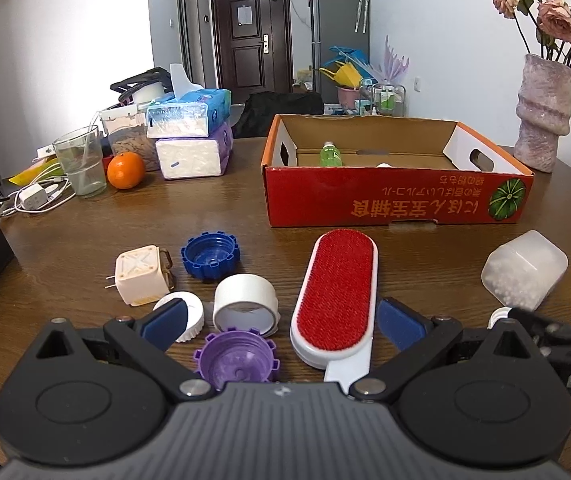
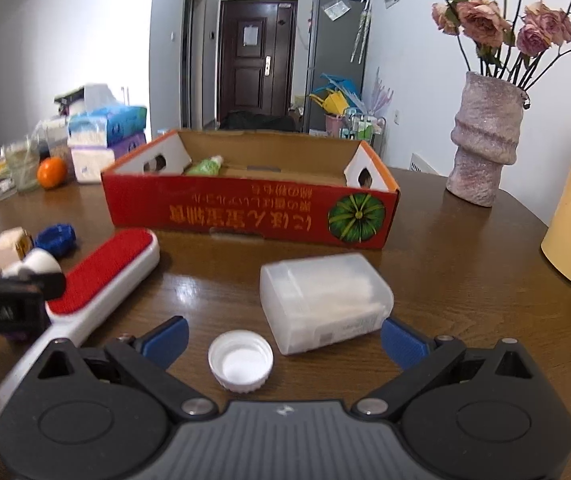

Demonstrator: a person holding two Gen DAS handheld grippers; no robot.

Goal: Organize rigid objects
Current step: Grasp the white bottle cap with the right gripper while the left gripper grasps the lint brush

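the left claw (image 1: 281, 322) is wide open and holds nothing. between its blue pads lie a white roll of tape (image 1: 245, 302), a purple plastic cap with teeth (image 1: 237, 362) and the long lint brush with a red face and white handle (image 1: 335, 300). the brush lies close to the right pad, but it is hard to tell if they touch. the left pad sits in front of a small white ridged cap (image 1: 189, 314). a little farther off on the brown wooden counter (image 1: 85, 240) are a cream square plug with metal prongs (image 1: 141, 276) and a dark blue plastic cap with teeth (image 1: 210, 255), just beside each other.

the right claw (image 2: 283, 338) is wide open too and holds nothing. a white round bottle cap (image 2: 240, 360) lies open side up between its pads, touching neither. a cloudy plastic box full of white bits (image 2: 323, 302) lies on its side just past the cap, near the right pad. the brush (image 2: 105, 280) lies slanted to the left of this claw.

behind all of these sits a red cardboard box with an open top (image 1: 397, 196). inside it lies a green bottle (image 1: 330, 155). a pinkish bumpy vase with dried roses (image 1: 543, 114) stands near the right end of the box. far left on the counter are an orange (image 1: 126, 170), a clear glass with water (image 1: 80, 162) and stacked tissue packs (image 1: 191, 136).
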